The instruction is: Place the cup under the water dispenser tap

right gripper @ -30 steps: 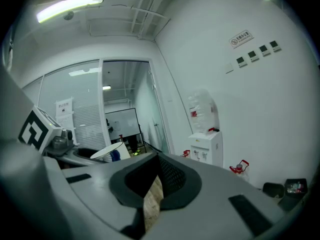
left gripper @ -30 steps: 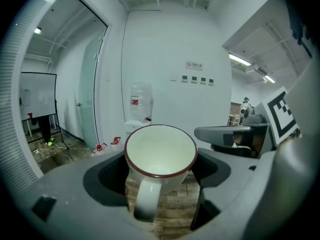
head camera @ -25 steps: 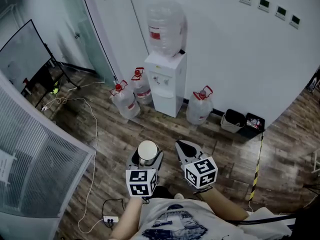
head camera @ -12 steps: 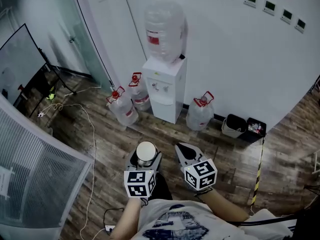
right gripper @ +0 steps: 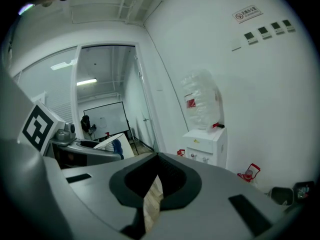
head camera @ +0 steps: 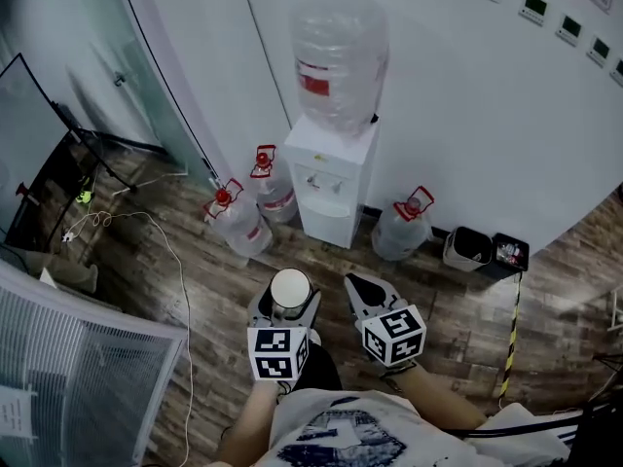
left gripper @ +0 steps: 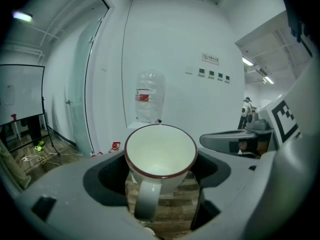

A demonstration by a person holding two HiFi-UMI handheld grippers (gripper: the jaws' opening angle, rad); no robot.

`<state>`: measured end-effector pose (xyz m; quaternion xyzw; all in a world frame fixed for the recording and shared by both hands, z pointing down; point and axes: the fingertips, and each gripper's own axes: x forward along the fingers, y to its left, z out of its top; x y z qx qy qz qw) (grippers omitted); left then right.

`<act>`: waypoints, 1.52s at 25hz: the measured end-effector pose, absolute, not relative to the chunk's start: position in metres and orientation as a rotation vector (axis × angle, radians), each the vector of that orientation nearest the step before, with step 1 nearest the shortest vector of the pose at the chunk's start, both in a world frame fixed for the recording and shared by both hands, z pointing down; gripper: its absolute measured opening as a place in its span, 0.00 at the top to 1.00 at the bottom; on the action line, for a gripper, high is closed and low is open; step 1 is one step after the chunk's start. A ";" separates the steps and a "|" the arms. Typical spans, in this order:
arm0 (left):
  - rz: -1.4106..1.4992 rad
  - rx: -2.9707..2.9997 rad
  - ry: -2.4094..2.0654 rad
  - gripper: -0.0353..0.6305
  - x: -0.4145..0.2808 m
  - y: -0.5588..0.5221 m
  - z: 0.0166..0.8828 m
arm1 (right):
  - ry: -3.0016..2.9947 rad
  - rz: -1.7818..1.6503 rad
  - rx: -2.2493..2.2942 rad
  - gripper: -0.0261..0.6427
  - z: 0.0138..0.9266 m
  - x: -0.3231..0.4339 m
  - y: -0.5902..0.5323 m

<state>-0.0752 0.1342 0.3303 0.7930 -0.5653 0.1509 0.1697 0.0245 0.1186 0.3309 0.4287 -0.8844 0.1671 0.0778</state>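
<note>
1. Head view: the left gripper holds a white cup above the wooden floor, well short of the water dispenser by the wall. The right gripper is beside it.
2. Left gripper view: the jaws are clamped on the cup, which is upright with its handle toward the camera.
3. Right gripper view: the jaws are together and hold nothing; the water dispenser stands ahead.

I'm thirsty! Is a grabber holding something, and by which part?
The left gripper holds the white cup by its round sides, not by its handle. The right gripper is shut and empty.
</note>
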 end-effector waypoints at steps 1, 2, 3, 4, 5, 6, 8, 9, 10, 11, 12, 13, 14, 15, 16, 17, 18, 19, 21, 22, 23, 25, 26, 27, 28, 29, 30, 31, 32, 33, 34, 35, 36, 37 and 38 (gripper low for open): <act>0.434 2.258 -1.595 0.31 -0.083 0.120 0.331 | -2.639 0.508 1.291 0.93 0.332 0.016 0.105; 0.441 2.262 -1.582 0.31 -0.090 0.106 0.331 | -2.628 0.515 1.298 0.93 0.334 0.008 0.092; 0.449 2.268 -1.569 0.31 -0.096 0.093 0.332 | -2.616 0.522 1.305 0.93 0.335 0.001 0.079; 0.457 2.273 -1.557 0.31 -0.102 0.080 0.333 | -2.605 0.529 1.313 0.93 0.336 -0.005 0.067; 0.465 2.277 -1.544 0.31 -0.108 0.068 0.334 | -2.594 0.534 1.321 0.93 0.337 -0.012 0.055; 0.470 2.281 -1.532 0.31 -0.115 0.056 0.335 | -2.585 0.539 1.329 0.93 0.337 -0.018 0.044; 0.473 2.283 -1.512 0.31 -0.126 0.035 0.338 | -2.570 0.544 1.342 0.93 0.339 -0.030 0.024; 0.474 2.283 -1.503 0.31 -0.131 0.025 0.340 | -2.563 0.546 1.347 0.93 0.340 -0.035 0.016; 0.475 2.284 -1.495 0.31 -0.136 0.016 0.343 | -2.556 0.548 1.353 0.93 0.341 -0.040 0.007; 0.478 2.285 -1.486 0.31 -0.140 0.008 0.345 | -2.549 0.549 1.359 0.93 0.342 -0.044 -0.001; 0.480 2.287 -1.477 0.31 -0.144 0.001 0.347 | -2.542 0.551 1.367 0.93 0.343 -0.047 -0.008; 0.482 2.291 -1.467 0.31 -0.147 -0.007 0.348 | -2.536 0.553 1.377 0.93 0.344 -0.050 -0.015; 0.484 2.295 -1.458 0.31 -0.150 -0.014 0.350 | -2.531 0.554 1.388 0.93 0.345 -0.052 -0.022; 0.487 2.299 -1.450 0.31 -0.153 -0.021 0.351 | -2.526 0.556 1.400 0.93 0.345 -0.054 -0.029; 0.490 2.304 -1.442 0.31 -0.155 -0.028 0.352 | -2.522 0.558 1.411 0.93 0.346 -0.056 -0.036; 0.495 2.308 -1.435 0.31 -0.157 -0.035 0.353 | -2.518 0.559 1.423 0.93 0.346 -0.057 -0.042; 0.500 2.313 -1.427 0.31 -0.158 -0.042 0.353 | -2.513 0.560 1.433 0.93 0.346 -0.057 -0.049; 0.504 2.317 -1.419 0.31 -0.158 -0.048 0.354 | -2.507 0.562 1.442 0.93 0.346 -0.057 -0.055; 0.513 2.323 -1.405 0.31 -0.159 -0.060 0.357 | -2.496 0.564 1.458 0.93 0.348 -0.056 -0.064; 0.519 2.326 -1.399 0.31 -0.158 -0.065 0.359 | -2.492 0.565 1.465 0.93 0.349 -0.055 -0.069; 0.524 2.328 -1.393 0.31 -0.158 -0.071 0.361 | -2.488 0.566 1.474 0.93 0.351 -0.054 -0.074; 0.532 2.332 -1.382 0.31 -0.154 -0.085 0.367 | -2.479 0.571 1.489 0.93 0.356 -0.049 -0.087; 0.537 2.333 -1.376 0.31 -0.152 -0.092 0.370 | -2.473 0.575 1.496 0.93 0.359 -0.046 -0.094; 0.543 2.334 -1.370 0.31 -0.150 -0.099 0.374 | -2.468 0.579 1.501 0.93 0.363 -0.044 -0.101; 0.549 2.335 -1.365 0.31 -0.148 -0.106 0.379 | -2.464 0.582 1.506 0.93 0.367 -0.042 -0.109; 0.556 2.335 -1.359 0.31 -0.147 -0.112 0.384 | -2.461 0.583 1.510 0.93 0.371 -0.041 -0.116; 0.563 2.336 -1.354 0.31 -0.146 -0.119 0.389 | -2.457 0.586 1.513 0.93 0.376 -0.040 -0.123; 0.571 2.336 -1.349 0.31 -0.145 -0.125 0.394 | -2.454 0.591 1.516 0.93 0.381 -0.039 -0.129; 0.577 2.335 -1.345 0.31 -0.144 -0.131 0.400 | -2.451 0.598 1.518 0.93 0.387 -0.038 -0.136; 0.582 2.335 -1.342 0.31 -0.142 -0.138 0.405 | -2.447 0.604 1.520 0.93 0.392 -0.037 -0.143; 0.587 2.333 -1.338 0.31 -0.141 -0.145 0.411 | -2.444 0.608 1.520 0.93 0.397 -0.036 -0.149; 0.593 2.331 -1.336 0.31 -0.140 -0.152 0.418 | -2.439 0.610 1.519 0.93 0.403 -0.035 -0.156; 0.601 2.329 -1.334 0.31 -0.140 -0.159 0.425 | -2.433 0.615 1.519 0.93 0.409 -0.035 -0.163; 0.610 2.325 -1.333 0.31 -0.139 -0.166 0.433 | -2.427 0.623 1.519 0.93 0.416 -0.034 -0.169; 0.617 2.321 -1.330 0.31 -0.138 -0.173 0.440 | -2.420 0.633 1.521 0.93 0.423 -0.032 -0.175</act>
